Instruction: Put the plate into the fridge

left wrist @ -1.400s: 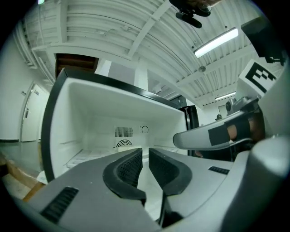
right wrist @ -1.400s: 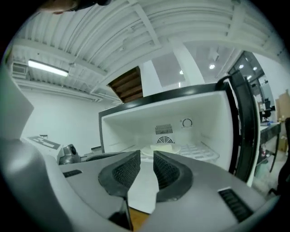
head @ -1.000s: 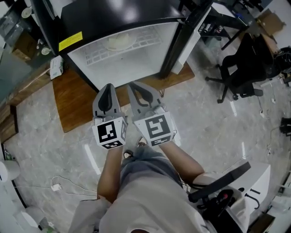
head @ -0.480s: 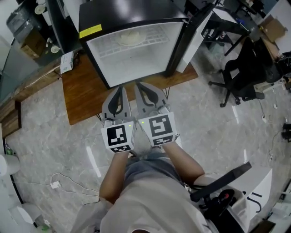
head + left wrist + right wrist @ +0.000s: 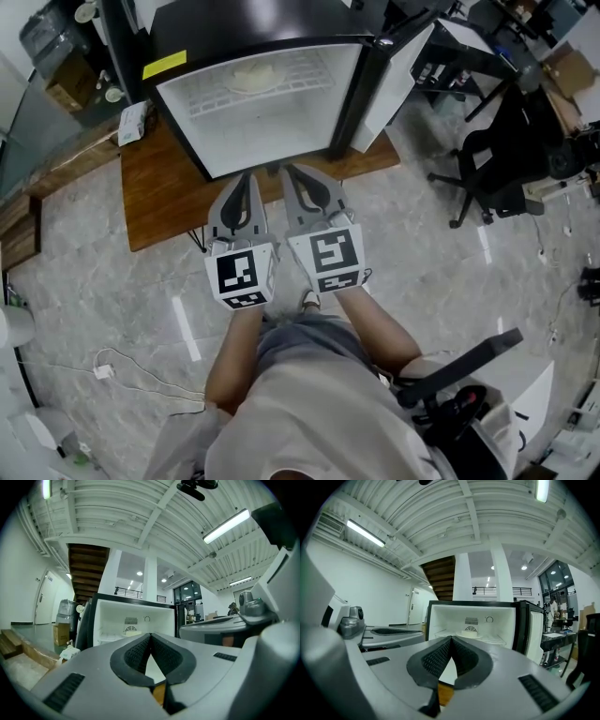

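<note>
The plate [image 5: 251,77] already sits on the shelf inside the fridge [image 5: 272,141]. Your left gripper [image 5: 246,180] and right gripper [image 5: 292,174] are both closed and hold nothing. I think only the open door [image 5: 394,86] is left to shut.

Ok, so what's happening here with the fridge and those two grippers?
A person holds the left gripper and right gripper side by side in front of the small fridge, both shut with nothing between the jaws. The plate lies on the fridge's wire shelf, and the door stands open.
</note>
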`<state>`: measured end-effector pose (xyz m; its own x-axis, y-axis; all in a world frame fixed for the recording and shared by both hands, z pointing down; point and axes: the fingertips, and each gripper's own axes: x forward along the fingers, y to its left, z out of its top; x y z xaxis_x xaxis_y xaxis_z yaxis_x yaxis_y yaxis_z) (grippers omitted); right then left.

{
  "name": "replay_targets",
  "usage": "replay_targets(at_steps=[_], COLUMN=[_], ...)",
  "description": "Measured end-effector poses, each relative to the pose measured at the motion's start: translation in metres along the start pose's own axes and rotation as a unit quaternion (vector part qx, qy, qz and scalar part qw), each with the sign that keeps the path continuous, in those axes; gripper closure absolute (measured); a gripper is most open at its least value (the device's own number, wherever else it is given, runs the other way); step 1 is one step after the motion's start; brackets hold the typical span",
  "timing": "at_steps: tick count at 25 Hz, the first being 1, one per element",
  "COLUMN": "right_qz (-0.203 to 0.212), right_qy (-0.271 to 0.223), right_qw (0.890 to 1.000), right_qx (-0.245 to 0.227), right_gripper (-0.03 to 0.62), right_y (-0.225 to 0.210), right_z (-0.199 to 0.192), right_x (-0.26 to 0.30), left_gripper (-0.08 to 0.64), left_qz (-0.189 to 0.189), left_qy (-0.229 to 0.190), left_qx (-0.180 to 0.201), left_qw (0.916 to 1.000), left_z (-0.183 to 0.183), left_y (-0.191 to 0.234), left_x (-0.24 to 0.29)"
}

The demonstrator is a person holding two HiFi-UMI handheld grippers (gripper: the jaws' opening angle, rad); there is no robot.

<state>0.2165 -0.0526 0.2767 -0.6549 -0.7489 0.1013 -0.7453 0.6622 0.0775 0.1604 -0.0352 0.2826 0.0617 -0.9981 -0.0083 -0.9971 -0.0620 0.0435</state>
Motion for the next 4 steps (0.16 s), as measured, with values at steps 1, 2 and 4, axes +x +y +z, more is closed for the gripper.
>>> replay_targets(at_steps=[1, 2, 4], right_qz=[0.000, 0.001, 0.002], right_qy=[0.001, 0.001, 0.001], right_qw=[1.000, 1.000, 1.000], right_qx=[0.000, 0.000, 0.001], right_gripper=[0.577, 0.577, 0.577], right_y=[-0.003, -0.007, -0.014], right_z=[-0.001, -0.001, -0.002], right_x=[-0.002, -0.004, -0.007], left_gripper=[0.541, 0.541, 0.541], left_qz=[0.002, 0.004, 0.008], left_qy=[0.000, 0.001, 0.004], left_qx=[0.001, 0.001, 0.000], left_qw=[1.0000, 1.0000, 1.0000], left_z=[-0.001, -0.002, -0.003], left_y=[-0.003, -0.005, -0.010], left_x=[0.001, 0.002, 0.004])
